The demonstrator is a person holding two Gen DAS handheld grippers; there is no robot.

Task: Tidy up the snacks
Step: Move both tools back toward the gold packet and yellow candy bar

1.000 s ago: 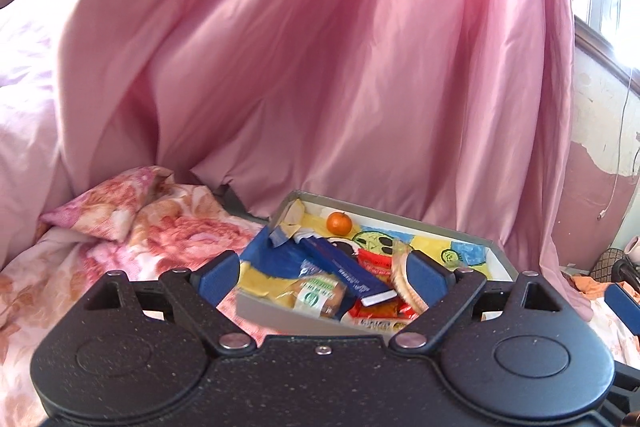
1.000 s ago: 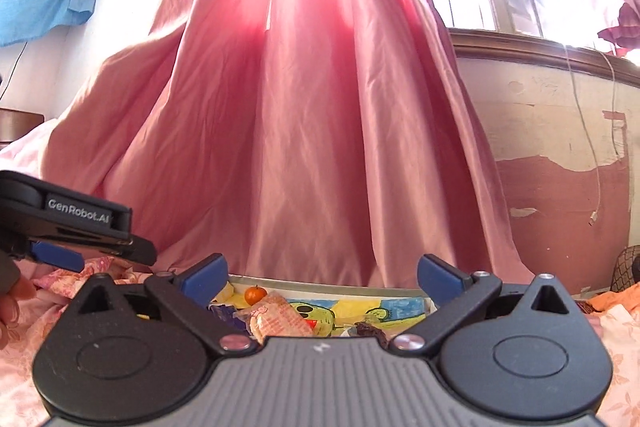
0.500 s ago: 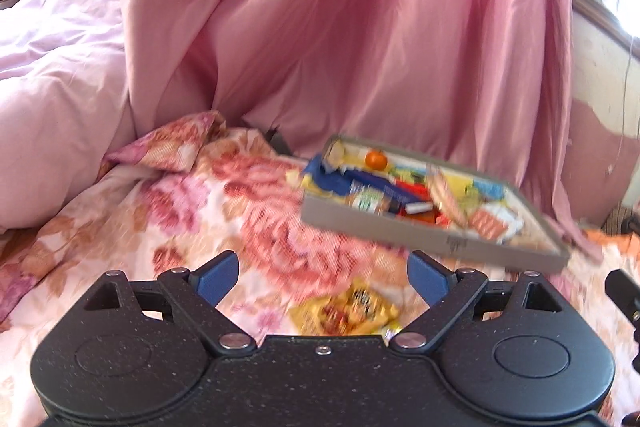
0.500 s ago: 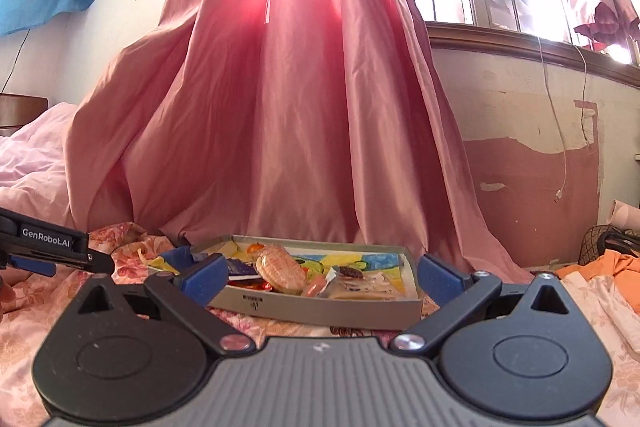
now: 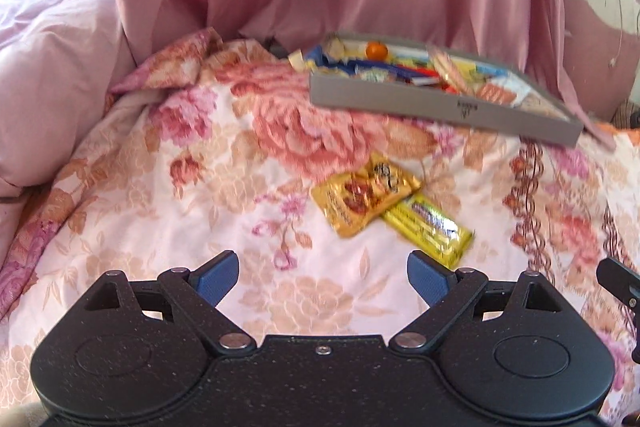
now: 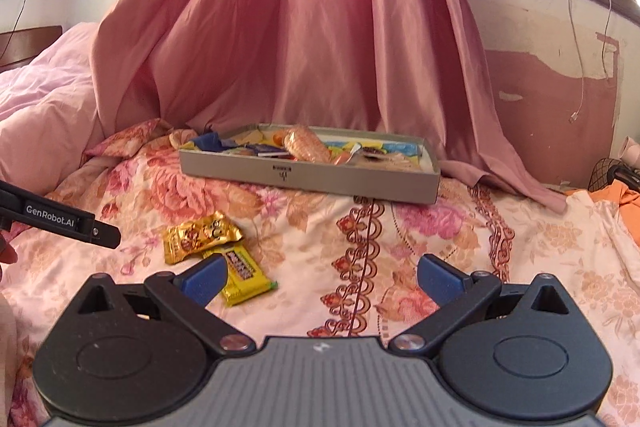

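Note:
A grey tray [image 5: 440, 107] [image 6: 304, 183] full of mixed snacks, with a small orange [image 5: 376, 49] among them, sits at the far side of the floral bedspread. Two loose packets lie nearer: a golden snack packet [image 5: 364, 197] [image 6: 200, 235] and a yellow bar wrapper [image 5: 430, 227] [image 6: 246, 277] partly under it. My left gripper [image 5: 323, 277] is open and empty, just short of the packets. My right gripper [image 6: 322, 279] is also open and empty, its left finger in front of the yellow bar. The left gripper's body [image 6: 60, 221] shows at the left edge of the right wrist view.
A pink curtain [image 6: 304, 27] hangs down behind the tray. A pink duvet [image 5: 52, 47] is heaped at the left. A peeling wall [image 6: 560, 87] with a dangling cable is at the right, and orange cloth [image 6: 624, 199] lies at the bed's right edge.
Both grippers have drawn back from the tray and tilted downward. The bedspread and the two loose packets have come into view. Both stayed open.

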